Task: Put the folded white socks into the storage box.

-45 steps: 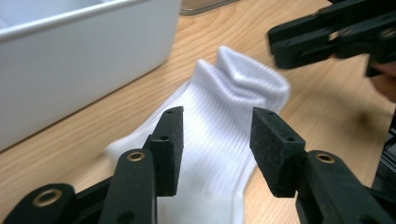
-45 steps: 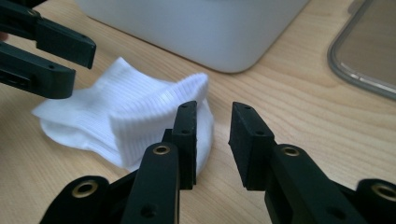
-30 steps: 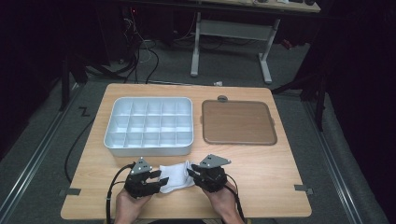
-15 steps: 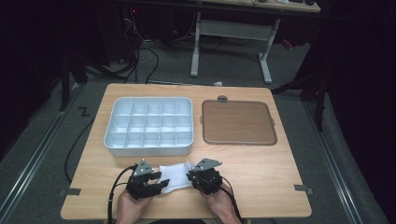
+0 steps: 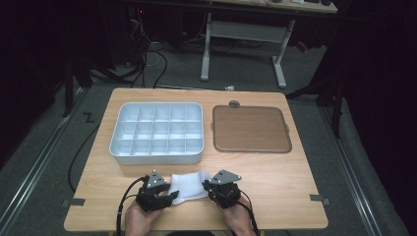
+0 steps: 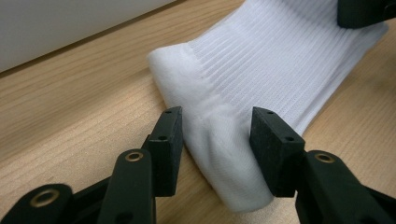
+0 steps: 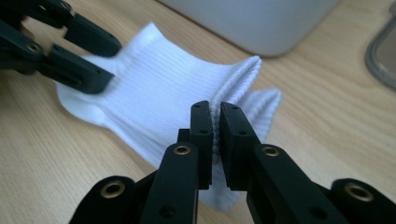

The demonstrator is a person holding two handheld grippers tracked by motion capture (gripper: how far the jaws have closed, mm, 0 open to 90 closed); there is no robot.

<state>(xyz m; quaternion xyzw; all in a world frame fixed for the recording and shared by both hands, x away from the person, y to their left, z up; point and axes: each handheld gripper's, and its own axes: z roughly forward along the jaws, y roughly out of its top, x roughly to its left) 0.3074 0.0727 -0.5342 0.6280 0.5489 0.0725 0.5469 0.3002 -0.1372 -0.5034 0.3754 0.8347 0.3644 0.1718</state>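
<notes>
A white ribbed sock lies on the wooden table near its front edge, between my two grippers. My left gripper holds its rounded foot end; the fabric bulges between the jaws and both pads touch it. My right gripper has just been closing and now pinches the folded cuff edge between nearly touching jaws. In the right gripper view the left gripper sits on the sock's far end. The sock spans flat between both grips.
A pale compartment tray with several empty cells stands just behind the sock. A brown flat tray lies to its right. Bare wood spreads to the right of my right hand. The table's front edge is close under both hands.
The right gripper's jaws have come together on the sock's cuff. Both hands stay where they were, and the sock has barely shifted.
</notes>
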